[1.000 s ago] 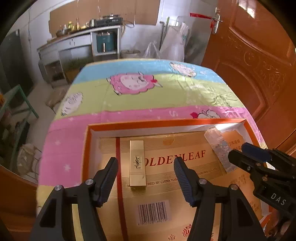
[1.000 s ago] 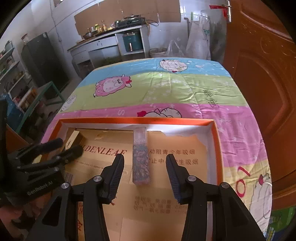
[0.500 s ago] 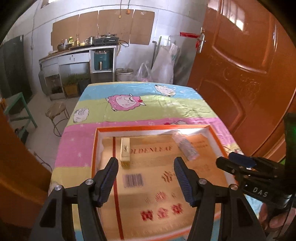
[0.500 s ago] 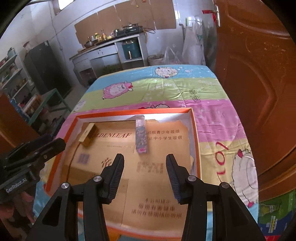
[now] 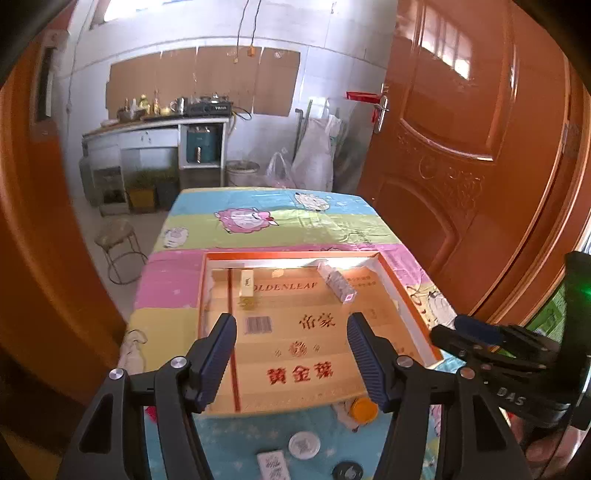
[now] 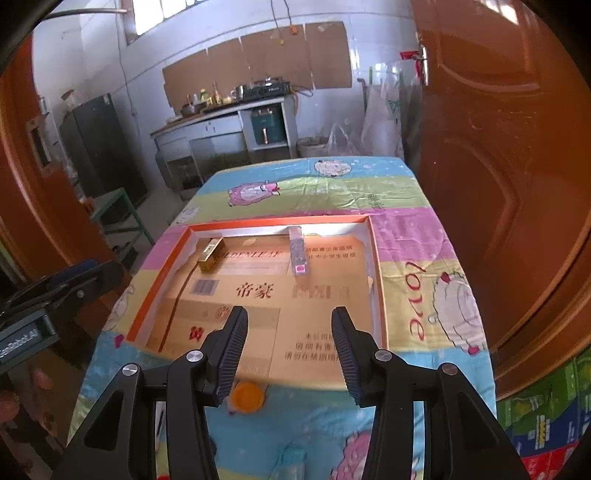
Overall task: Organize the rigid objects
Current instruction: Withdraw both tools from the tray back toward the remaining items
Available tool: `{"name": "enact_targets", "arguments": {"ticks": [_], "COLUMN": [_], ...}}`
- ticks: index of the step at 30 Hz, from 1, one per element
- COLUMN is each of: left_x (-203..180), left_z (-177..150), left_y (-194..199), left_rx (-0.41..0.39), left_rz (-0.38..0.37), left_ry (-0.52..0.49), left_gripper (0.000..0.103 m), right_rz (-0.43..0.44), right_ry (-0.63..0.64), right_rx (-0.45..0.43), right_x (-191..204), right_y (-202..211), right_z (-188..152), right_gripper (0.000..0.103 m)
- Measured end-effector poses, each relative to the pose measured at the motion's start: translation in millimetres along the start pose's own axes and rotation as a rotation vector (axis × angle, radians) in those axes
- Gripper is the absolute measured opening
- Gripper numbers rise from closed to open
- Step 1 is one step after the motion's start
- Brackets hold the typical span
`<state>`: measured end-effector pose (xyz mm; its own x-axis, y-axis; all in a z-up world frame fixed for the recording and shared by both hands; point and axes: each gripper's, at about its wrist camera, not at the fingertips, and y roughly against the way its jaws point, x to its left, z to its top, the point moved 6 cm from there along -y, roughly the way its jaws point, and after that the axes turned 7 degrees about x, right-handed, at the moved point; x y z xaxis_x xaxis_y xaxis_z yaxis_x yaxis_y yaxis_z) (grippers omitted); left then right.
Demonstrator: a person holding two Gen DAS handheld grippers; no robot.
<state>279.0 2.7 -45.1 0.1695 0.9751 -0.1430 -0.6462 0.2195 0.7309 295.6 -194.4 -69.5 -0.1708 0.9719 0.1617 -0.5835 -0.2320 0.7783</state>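
We see both views lit by daylight from high windows [image 6: 162, 11] at the back wall, which blow out to white. The door [image 5: 461, 147] carries bright window reflections. A sunlit strip glares along the far inner wall of the tray [image 5: 295, 263]. Fisheye distortion bends the door and wall lines and darkens the corners to black. The far room looks soft and slightly blurred. The fingers [image 5: 216, 354] are sharp, and small print on the tray's cardboard smears.
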Motion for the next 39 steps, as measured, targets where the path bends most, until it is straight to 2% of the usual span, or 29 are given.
{"name": "enact_targets", "arguments": {"ticks": [6, 12, 23, 30, 39], "left_x": [-4.2, -7.1, -4.5, -6.4, -4.0], "left_z": [-20.7, -37.4, -86.1, -109.5, -121.7], "left_y": [30.4, 48.9, 48.7, 43.8, 40.2], "left_rx": [-0.047, -0.073, -0.032, -0.022, -0.017], "left_rz": [0.044, 0.071, 0.105, 0.128, 0.148], "left_ry": [-0.026, -0.049, -0.037, -0.026, -0.013], "left_gripper": [0.062, 0.062, 0.062, 0.062, 0.062], "right_rz": [-0.024, -0.036, -0.046, -0.041, -0.034], "right_ry": [-0.001, -0.005, -0.016, -0.022, -0.019], "right_rx": [-0.047, -0.056, -0.042, -0.041, -0.033], "right_x": [4.3, 7.0, 13.9, 16.3, 19.8], "right_y": [28.5, 43.7, 50.3, 51.5, 49.7], "right_z": [-30.7, -61.7, -109.3, -119.8, -129.2], "right_gripper": [0.049, 0.049, 0.049, 0.049, 0.049]}}
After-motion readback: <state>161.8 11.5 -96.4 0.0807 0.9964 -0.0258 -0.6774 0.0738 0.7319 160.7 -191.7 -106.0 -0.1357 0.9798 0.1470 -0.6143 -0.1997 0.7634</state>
